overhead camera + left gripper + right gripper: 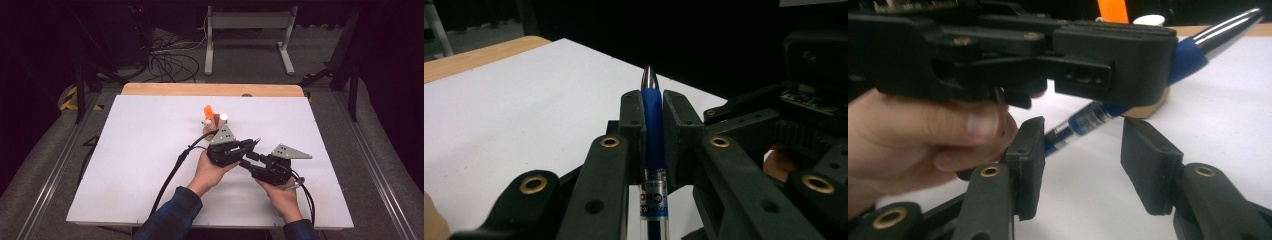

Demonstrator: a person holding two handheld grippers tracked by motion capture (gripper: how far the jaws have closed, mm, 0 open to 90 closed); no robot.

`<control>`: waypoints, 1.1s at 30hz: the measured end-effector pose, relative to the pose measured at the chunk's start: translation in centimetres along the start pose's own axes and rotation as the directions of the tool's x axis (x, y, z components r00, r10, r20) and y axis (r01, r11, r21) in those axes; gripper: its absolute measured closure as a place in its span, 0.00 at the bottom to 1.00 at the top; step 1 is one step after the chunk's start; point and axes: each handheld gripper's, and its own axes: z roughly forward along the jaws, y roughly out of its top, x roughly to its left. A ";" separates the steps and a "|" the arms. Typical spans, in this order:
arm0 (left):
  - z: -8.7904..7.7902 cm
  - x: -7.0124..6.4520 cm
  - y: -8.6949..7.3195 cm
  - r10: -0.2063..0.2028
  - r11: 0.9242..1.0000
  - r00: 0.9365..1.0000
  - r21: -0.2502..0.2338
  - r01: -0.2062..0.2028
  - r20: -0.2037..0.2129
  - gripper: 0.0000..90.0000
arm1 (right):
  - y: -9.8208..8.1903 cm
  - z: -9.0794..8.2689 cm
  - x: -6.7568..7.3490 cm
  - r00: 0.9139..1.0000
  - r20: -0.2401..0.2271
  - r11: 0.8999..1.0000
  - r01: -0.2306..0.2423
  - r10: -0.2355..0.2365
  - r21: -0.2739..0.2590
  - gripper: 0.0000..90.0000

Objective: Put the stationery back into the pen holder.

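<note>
A blue pen [653, 130] with a silver tip lies lengthwise between the pads of my left gripper [653, 102], which is shut on its blue grip. In the high view both grippers meet at the table's front middle, with the left gripper [248, 145] pointing right and the pen tip [256, 141] poking out. My right gripper [1083, 150] stands open just below it. The pen's clear rear barrel [1075, 127] runs through the gap between its jaws, and neither pad touches it. In that view the left gripper [1113, 55] crosses the top, held by a hand [913, 130].
A small wooden holder [210, 131] with an orange piece [208, 112] and a white-capped piece [223, 117] stands just behind the grippers. The white board [145, 165] covers the table, with a wooden edge [210, 89] at the back. Cables trail toward the front.
</note>
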 end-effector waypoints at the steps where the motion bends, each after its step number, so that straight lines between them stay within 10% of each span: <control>1: 0.0 -0.1 0.0 0.010 1.000 1.000 -0.004 -0.010 0.000 0.90 | 0.0 0.1 0.0 1.000 -0.009 1.000 -0.011 0.011 -0.004 0.61; 12: -0.1 -0.3 -0.2 0.027 1.000 1.000 -0.015 -0.027 -0.005 0.90 | 0.0 0.4 -0.3 0.994 -0.050 0.995 -0.093 0.092 -0.019 0.69; 33: -1.6 -0.4 0.2 0.023 0.998 1.000 -0.058 -0.023 0.002 0.89 | 0.3 0.2 -0.9 0.995 -0.028 0.994 -0.101 0.101 -0.033 0.89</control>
